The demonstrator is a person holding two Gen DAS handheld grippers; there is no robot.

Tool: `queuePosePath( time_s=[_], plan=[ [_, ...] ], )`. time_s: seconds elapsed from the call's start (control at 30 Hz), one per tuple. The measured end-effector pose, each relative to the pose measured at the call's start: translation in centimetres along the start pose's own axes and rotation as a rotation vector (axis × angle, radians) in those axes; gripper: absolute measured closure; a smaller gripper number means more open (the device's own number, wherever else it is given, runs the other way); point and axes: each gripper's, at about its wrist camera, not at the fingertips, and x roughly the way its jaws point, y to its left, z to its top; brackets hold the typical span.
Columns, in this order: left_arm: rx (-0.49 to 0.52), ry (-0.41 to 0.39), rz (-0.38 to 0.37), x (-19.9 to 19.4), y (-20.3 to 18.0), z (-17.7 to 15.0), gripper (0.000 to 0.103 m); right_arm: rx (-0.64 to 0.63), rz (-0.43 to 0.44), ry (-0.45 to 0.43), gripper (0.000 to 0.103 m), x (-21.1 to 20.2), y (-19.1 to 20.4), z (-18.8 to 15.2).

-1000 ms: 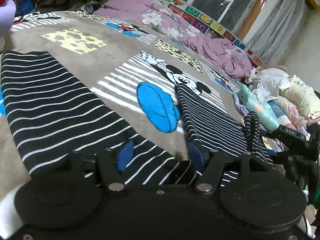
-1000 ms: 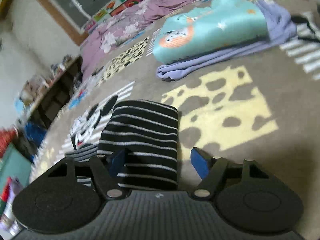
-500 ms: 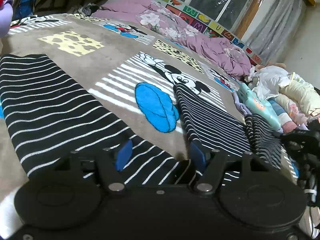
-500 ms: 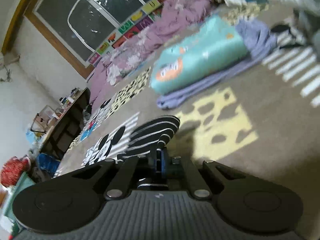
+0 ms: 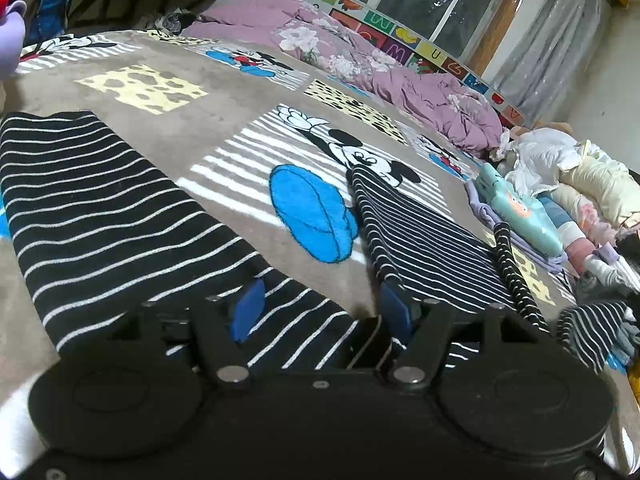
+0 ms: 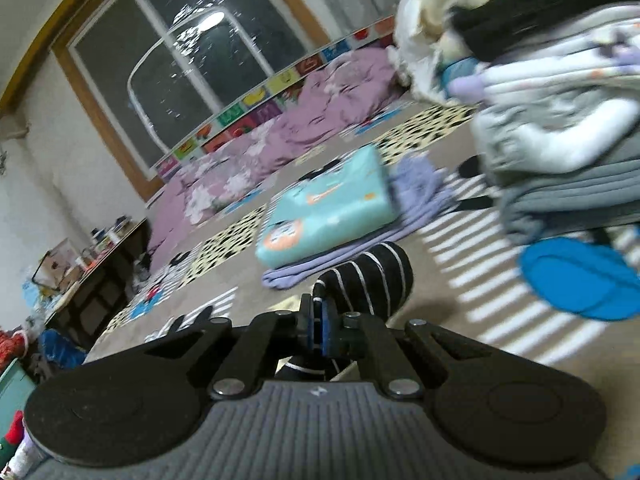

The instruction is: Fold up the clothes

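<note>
A black garment with white stripes (image 5: 120,216) lies spread on the cartoon blanket (image 5: 224,92). One broad part runs off to the left and a narrower striped part (image 5: 424,244) stretches right. My left gripper (image 5: 320,312) hovers open low over the garment's near edge, its blue pads (image 5: 249,310) apart with nothing between them. In the right wrist view my right gripper (image 6: 318,320) is shut on a lifted end of the striped garment (image 6: 376,276), which bulges up just past the fingers.
A folded teal garment on a lilac one (image 6: 328,212) lies ahead of the right gripper. A tall stack of folded clothes (image 6: 560,120) stands at the right. A purple quilt (image 5: 360,56) lines the window side. A loose clothes heap (image 5: 560,172) lies at the far right.
My right gripper went from open over the striped end to shut on it, then lifted and swung right toward the clothes stack. The left gripper stayed open and barely moved.
</note>
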Motion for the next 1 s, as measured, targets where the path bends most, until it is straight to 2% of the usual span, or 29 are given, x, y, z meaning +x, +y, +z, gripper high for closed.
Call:
queuePosePath(
  time_s=[0.23, 0.4, 0.77, 0.87, 0.93, 0.97, 1.0],
  plan=[
    [0.010, -0.001, 0.004, 0.0, -0.1, -0.1, 0.037, 0.044, -0.076, -0.032, 0.097, -3.5, -4.9, 0.4],
    [0.018, -0.004, 0.005, -0.2, -0.2, -0.3, 0.037, 0.067, -0.125, -0.037, 0.098, -4.3, -7.6, 0.2],
    [0.032, -0.011, 0.012, -0.3, -0.4, -0.5, 0.037, 0.162, -0.170, -0.009, 0.097, -5.4, -12.2, -1.7],
    [0.029, -0.021, 0.011, -0.6, -0.4, -0.5, 0.037, 0.227, -0.169, -0.005, 0.088, -5.5, -13.7, -2.5],
    [0.041, -0.050, 0.030, -1.4, -0.7, -0.5, 0.037, 0.314, -0.141, -0.023, 0.062, -5.8, -15.0, -3.2],
    [0.057, -0.072, 0.050, -1.9, -1.1, -0.6, 0.037, 0.354, -0.121, -0.043, 0.045, -6.0, -15.6, -3.5],
    [0.086, -0.099, 0.068, -2.7, -1.7, -0.6, 0.037, 0.377, -0.104, -0.058, 0.044, -6.0, -16.0, -3.7]
  ],
)
